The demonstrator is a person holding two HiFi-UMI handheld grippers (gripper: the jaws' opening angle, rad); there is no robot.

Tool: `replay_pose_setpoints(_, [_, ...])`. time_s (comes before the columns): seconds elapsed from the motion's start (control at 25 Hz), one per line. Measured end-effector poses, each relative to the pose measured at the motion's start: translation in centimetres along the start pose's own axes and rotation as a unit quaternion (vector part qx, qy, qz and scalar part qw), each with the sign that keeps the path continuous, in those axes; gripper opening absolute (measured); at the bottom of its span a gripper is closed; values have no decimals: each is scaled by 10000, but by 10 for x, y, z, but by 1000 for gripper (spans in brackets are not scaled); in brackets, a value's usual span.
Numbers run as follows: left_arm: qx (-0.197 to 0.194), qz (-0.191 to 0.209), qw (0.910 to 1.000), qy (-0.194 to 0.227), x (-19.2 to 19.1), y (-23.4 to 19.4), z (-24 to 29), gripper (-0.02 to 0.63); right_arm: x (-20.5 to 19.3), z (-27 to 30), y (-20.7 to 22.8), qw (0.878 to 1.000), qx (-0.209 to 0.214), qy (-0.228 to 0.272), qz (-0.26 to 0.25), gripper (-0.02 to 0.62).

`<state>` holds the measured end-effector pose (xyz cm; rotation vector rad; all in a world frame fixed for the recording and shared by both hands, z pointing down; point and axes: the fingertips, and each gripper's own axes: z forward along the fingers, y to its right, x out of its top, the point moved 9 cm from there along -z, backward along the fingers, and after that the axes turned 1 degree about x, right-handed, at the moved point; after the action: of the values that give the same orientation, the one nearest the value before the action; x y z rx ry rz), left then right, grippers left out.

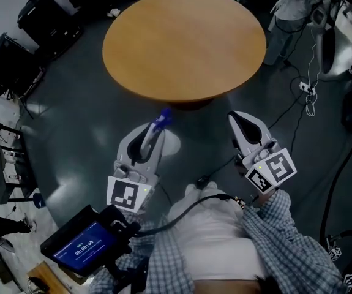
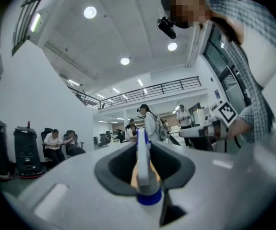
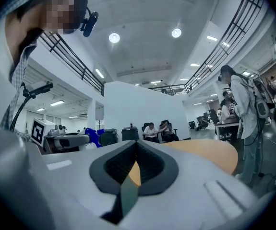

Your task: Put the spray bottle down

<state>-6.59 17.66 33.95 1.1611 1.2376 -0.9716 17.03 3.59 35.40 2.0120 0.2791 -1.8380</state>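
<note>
Big hall, round wooden table (image 1: 185,41) just ahead. The left gripper (image 1: 155,131) is clamped on the bottle (image 2: 143,164), and the right gripper (image 1: 237,121) is closed on nothing. Probably best to reach over the tabletop, lower the bottle upright, then release. Its blue nozzle (image 1: 163,117) pokes past the left tips, short of the table edge.

A tan table (image 1: 185,41), a blue-and-white spray bottle (image 1: 163,119), the left gripper (image 1: 154,132) and right gripper (image 1: 240,120) pale grey with black pads and black-and-white square markers, a blue-and-white checked sleeve (image 1: 292,237)
</note>
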Motion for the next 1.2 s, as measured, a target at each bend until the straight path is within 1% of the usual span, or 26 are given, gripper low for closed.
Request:
replay_pose_setpoints(0.2, [-86, -14, 9999, -86, 12, -8, -5, 88, 11, 7, -13, 10000, -40, -20, 7, -6])
replay_pose_setpoints(0.36, [-159, -60, 9998, -116, 13, -6, 11, 88, 17, 7, -3, 9999, -100, -36, 21, -6])
replay_pose_setpoints(0.52, [-270, -226, 9993, -143, 8, -12, 20, 88, 14, 11, -6, 9998, -192, -77, 32, -6])
replay_pose_setpoints(0.68, [-486, -216, 9985, -122, 1, -5, 55, 87, 9, 18, 9, 9998, -185, -64, 13, -6])
replay_pose_setpoints(0.84, [-647, -130, 9977, 146, -9, -13, 67, 87, 3, 31, -3, 9996, -244, -113, -72, -6])
replay_pose_setpoints(0.96, [-740, -95, 9972, 61, -19, -12, 75, 87, -1, 34, -2, 9994, -308, -137, -115, -6])
replay_pose_setpoints(1.2, [-914, -181, 9956, -60, -30, -2, 88, 87, -3, 32, 2, 9987, -438, -214, -134, -6])
